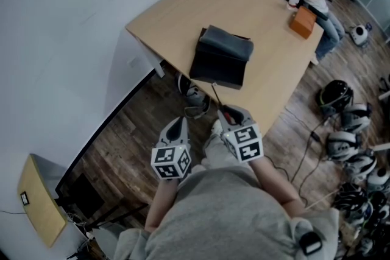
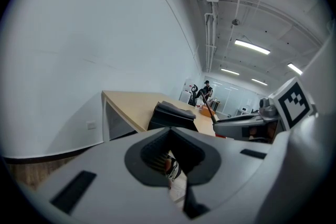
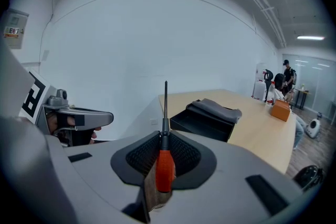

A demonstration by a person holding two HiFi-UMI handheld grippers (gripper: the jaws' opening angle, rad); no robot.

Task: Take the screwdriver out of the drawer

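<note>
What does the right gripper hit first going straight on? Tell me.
Probably the black drawer box on the table: the right gripper, shut on the screwdriver, points toward it; depth is unclear.

We see a light wooden table (image 1: 256,9) beside a white wall (image 1: 61,21), on a dark plank floor (image 1: 131,137). An orange box (image 1: 303,22) lies near the table's far corner, and a person (image 1: 320,3) sits just beyond that corner. To the right of the table, helmets (image 1: 347,137) are clustered on the floor, and a dark cable (image 1: 303,158) trails between them and the table. A small wooden panel (image 1: 39,201) sits at lower left, near the wall. In the left gripper view we note strip lights (image 2: 252,47) along the ceiling (image 2: 273,18).
</note>
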